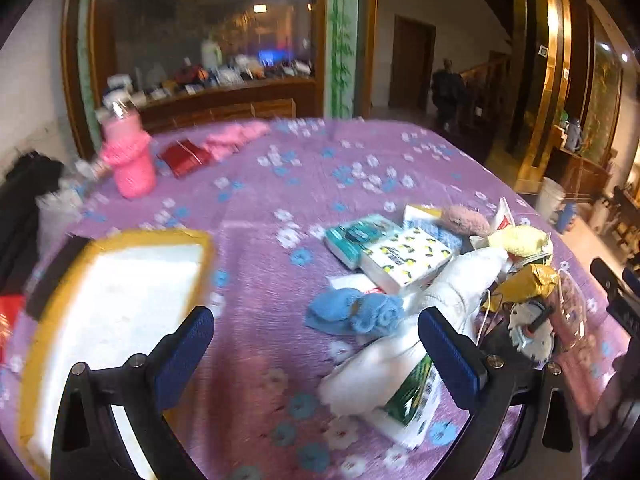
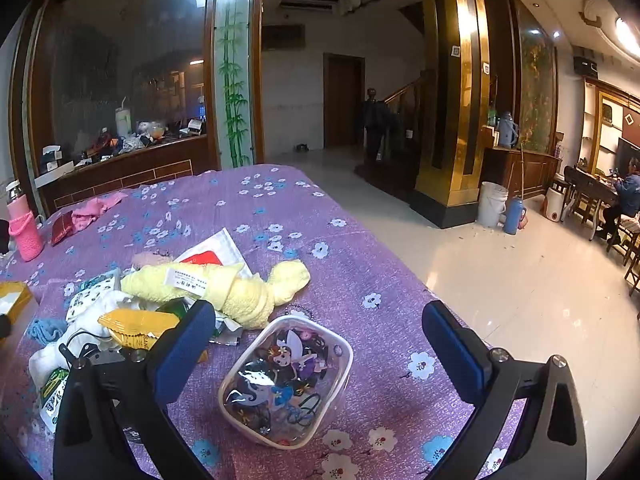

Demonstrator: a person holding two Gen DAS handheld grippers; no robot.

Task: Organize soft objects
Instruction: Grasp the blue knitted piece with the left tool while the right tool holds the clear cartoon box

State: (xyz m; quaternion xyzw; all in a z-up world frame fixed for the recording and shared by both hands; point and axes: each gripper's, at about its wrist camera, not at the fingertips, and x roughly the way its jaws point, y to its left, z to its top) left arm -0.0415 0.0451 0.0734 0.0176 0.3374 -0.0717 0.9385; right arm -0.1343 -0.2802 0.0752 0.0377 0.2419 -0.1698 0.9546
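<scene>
Both tools stand wide apart and hold nothing: the left hand-held gripper (image 1: 316, 344) hovers just before the rolled blue knitted cloth (image 1: 354, 312), and the right hand-held gripper (image 2: 316, 338) above the clear plastic pouch with a cartoon fairy print (image 2: 286, 380). Behind that pouch the knotted pale yellow towel (image 2: 224, 286), white cloth (image 1: 448, 300) and tissue packs (image 1: 404, 258) lie heaped on the purple flowered tabletop (image 1: 304, 184). The yellow-rimmed box with a white inside (image 1: 116, 300), blurred, looks empty, so sorting seems barely begun.
</scene>
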